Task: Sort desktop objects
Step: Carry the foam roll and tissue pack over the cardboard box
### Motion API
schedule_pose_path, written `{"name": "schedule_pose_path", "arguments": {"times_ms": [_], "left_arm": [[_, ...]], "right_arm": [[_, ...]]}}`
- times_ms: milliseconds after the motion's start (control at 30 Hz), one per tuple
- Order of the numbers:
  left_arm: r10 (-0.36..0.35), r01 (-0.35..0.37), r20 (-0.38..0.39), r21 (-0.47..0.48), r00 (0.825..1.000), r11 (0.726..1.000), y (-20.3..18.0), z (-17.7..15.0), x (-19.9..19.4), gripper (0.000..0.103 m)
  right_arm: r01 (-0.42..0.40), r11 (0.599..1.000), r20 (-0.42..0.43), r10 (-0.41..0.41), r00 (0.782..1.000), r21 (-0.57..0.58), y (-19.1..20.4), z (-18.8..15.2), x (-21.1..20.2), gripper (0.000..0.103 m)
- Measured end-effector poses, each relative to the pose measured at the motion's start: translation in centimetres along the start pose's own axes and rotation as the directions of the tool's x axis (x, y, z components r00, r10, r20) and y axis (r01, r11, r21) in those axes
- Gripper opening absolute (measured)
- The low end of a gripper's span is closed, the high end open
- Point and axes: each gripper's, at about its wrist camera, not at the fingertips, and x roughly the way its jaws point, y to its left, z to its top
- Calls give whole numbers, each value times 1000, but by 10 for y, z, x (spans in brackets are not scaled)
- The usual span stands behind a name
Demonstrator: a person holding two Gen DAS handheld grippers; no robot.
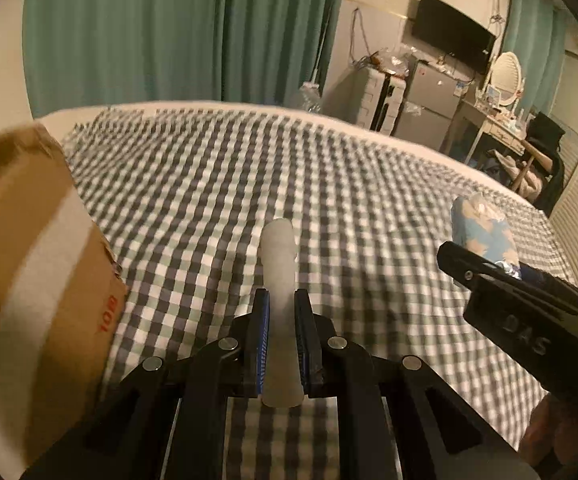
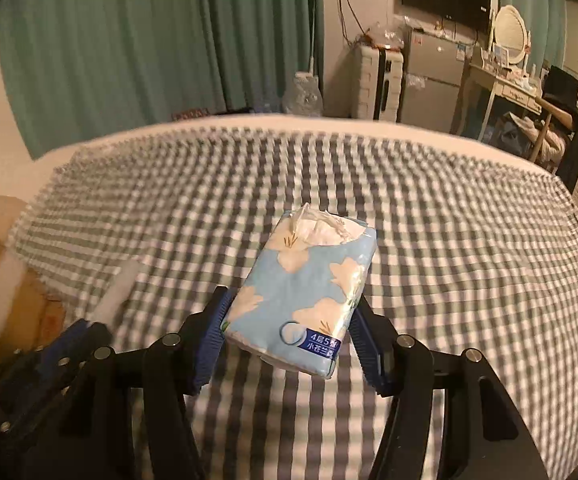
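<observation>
so the left gripper (image 1: 281,312) had its jaws clamped on a frosted tube (image 1: 279,264) while the right gripper (image 2: 289,320) squeezed the tissue pack (image 2: 305,284), both lifted off the bed (image 2: 449,264), probably headed for the cardboard box (image 1: 29,260)

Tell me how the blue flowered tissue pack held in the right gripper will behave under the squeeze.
The tissue pack looks soft: its plastic wrap is crinkled and torn open on top, so it will likely compress between the right gripper fingers. Probably light for its size. The glossy film may slip, and loose tissue could pull out.
</observation>
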Motion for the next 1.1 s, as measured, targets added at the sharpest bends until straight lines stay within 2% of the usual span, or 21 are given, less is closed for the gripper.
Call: {"name": "schedule_pose_path", "arguments": {"times_ms": [333,667,800,933,1100], "left_arm": [[-60,57,103,30,993,998,-14,8,-95,12],[-33,36,227,-10,973,999,25,34,-178,12],[-6,14,272,-28,962,1000,51,43,-201,12],[43,-28,298,-54,954,998,93,43,-219,12],[96,-68,269,-110,958,992,152,30,-221,12]], "right_arm": [[-23,998,109,30,994,-65,20,3,-102,58],[-63,986,198,93,976,-152,73,1,-178,58],[-99,977,210,139,968,-191,106,3,-194,58],[-193,959,179,231,956,-206,138,3,-192,58],[-295,929,96,322,942,-223,178,3,-166,58]]}}
